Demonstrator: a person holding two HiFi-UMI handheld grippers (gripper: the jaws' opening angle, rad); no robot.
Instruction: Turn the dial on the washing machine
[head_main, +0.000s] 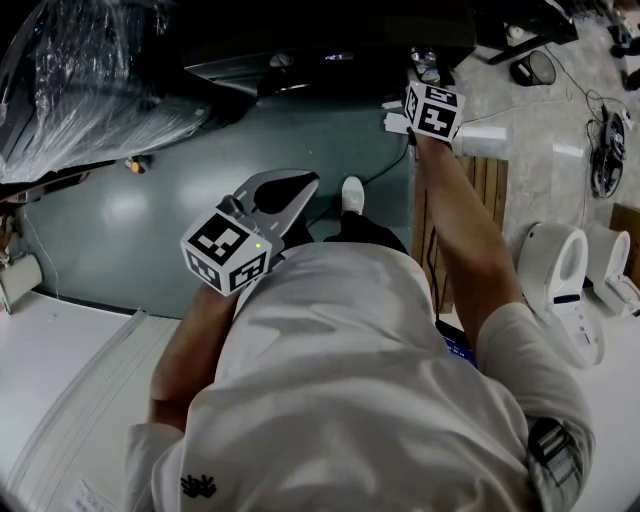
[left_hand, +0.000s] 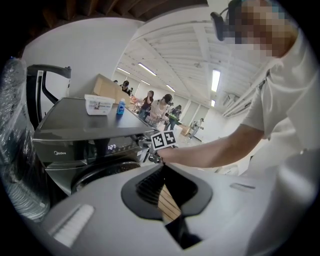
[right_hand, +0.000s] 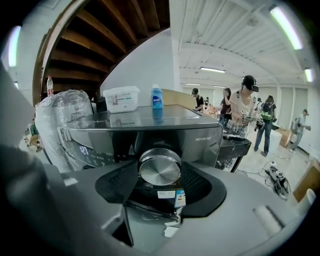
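Observation:
The dark grey washing machine (right_hand: 200, 137) fills the right gripper view, and its round silver dial (right_hand: 159, 167) sits between my right gripper's (right_hand: 159, 173) two dark pads, which close against its sides. In the head view my right arm reaches forward to the machine's front (head_main: 330, 55), with the right gripper (head_main: 421, 72) at its panel. My left gripper (head_main: 303, 187) hangs lower and to the left, away from the machine, shut with nothing in it. From the left gripper view (left_hand: 163, 171) I see the lit display (left_hand: 111, 147) and the right gripper's marker cube (left_hand: 164, 140).
A white tub (right_hand: 120, 99) and a blue bottle (right_hand: 157, 97) stand on the machine's top. A plastic-wrapped bundle (head_main: 90, 80) is to the left of the machine. White appliances (head_main: 555, 270) and cables (head_main: 605, 150) lie to the right. Several people stand in the background.

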